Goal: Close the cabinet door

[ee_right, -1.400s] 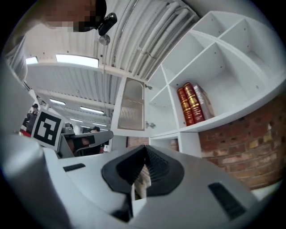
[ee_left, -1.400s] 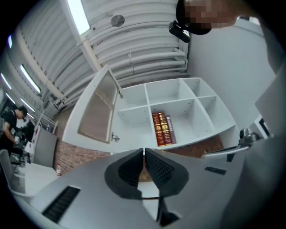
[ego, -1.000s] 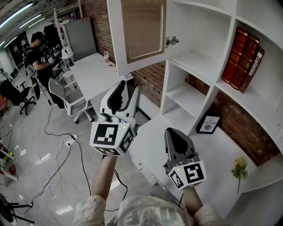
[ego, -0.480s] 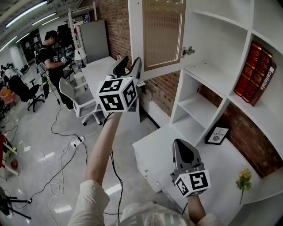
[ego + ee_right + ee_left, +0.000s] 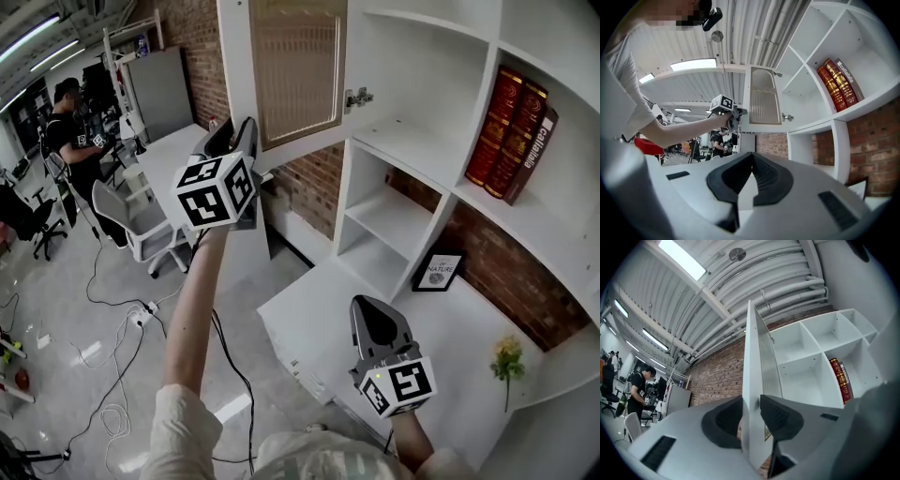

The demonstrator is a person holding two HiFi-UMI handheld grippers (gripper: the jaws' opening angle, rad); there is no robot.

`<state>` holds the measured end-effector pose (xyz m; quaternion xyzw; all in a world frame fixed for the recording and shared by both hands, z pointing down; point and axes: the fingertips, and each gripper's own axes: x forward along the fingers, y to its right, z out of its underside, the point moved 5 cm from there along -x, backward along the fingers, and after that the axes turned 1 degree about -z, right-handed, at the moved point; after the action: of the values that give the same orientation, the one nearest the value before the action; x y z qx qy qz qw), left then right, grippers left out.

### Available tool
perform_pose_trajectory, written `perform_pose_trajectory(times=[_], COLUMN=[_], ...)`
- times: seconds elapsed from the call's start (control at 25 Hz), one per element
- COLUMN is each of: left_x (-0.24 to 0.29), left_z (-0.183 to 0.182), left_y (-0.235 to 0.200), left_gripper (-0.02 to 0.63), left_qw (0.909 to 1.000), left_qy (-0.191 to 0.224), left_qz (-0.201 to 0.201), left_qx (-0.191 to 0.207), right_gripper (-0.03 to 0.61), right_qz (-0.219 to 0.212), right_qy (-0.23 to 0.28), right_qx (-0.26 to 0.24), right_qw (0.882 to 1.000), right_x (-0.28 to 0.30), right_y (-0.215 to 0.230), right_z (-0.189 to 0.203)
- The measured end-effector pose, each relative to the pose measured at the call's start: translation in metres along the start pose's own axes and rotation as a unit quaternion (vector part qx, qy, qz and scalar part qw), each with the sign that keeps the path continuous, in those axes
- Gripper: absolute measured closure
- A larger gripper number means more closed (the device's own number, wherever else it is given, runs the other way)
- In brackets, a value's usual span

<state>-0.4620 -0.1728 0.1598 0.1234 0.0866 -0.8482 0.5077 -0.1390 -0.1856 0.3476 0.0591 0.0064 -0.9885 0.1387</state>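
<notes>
Cabinet door (image 5: 291, 66) stands wide open, so the closing swing is all left to do. My left gripper (image 5: 236, 131) is closing its jaws onto the door's free edge. My right gripper (image 5: 375, 317) hangs low, pinched together, empty.

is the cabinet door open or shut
Open: the cabinet door stands swung out from the shelving, hinge bare, its edge between the closing jaws of the left claw.

The head view stands out in front of the door (image 5: 298, 66), facing forward and down. The left gripper view sits right at the door's edge, looking up along it. The right gripper view looks up at the door from lower, well apart. All three share the door and the books (image 5: 511, 131) beside it.
</notes>
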Motion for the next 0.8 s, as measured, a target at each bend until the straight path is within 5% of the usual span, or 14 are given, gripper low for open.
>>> perform_pose_trajectory(times=[0.8], left_x=[-0.04], left_z=[-0.009], left_y=[0.055], left_gripper=[0.535], left_qw=[0.9967], left_qy=[0.011], left_qz=[0.073], left_qx=[-0.033], right_gripper=[0.563], right_qz=[-0.025], right_qy=[0.004], right_qx=[-0.005], right_qw=[1.0], right_x=[-0.003], right_y=[-0.014], right_z=[-0.003])
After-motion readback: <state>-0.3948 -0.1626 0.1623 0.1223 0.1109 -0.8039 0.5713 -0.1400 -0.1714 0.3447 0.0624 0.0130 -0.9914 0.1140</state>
